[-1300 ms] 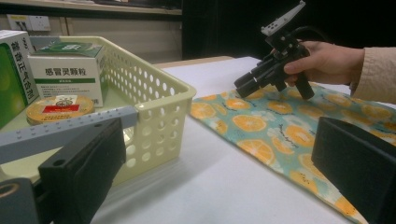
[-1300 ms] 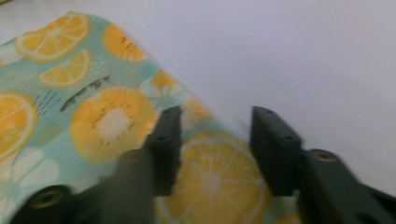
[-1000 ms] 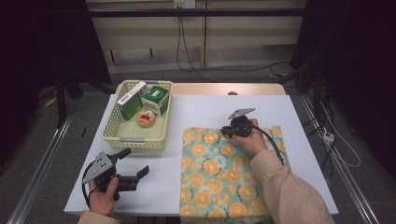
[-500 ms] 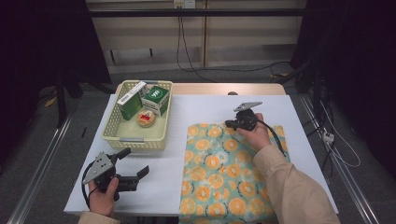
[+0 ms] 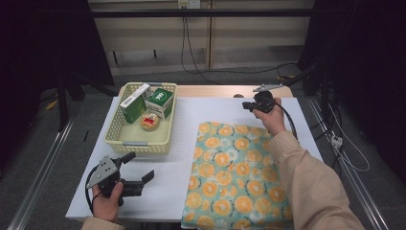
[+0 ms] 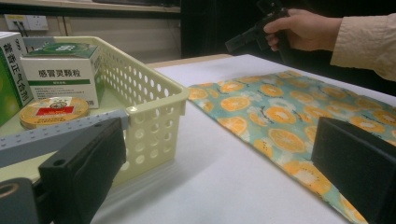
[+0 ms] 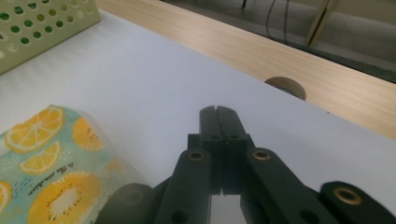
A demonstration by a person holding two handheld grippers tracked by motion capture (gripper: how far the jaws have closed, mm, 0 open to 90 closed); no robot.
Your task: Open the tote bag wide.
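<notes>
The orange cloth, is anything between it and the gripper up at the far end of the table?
No, nothing visible. The right gripper hangs with its jaws closed just past the far edge of the orange cloth, above bare white table. The basket sits well off to the left.

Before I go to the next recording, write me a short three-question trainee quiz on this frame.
1. True or false: the right gripper holds a corner of the cloth.
2. Which gripper has its jaws wide apart? A) the left gripper B) the right gripper
3. Fill the gap: the basket holds two boxes and a round ____.

Key
1. False: in the right gripper view its jaws are closed together above the bare white table, with nothing between them.
2. A: in the left gripper view its two jaws stand far apart.
3. Tin.
</notes>
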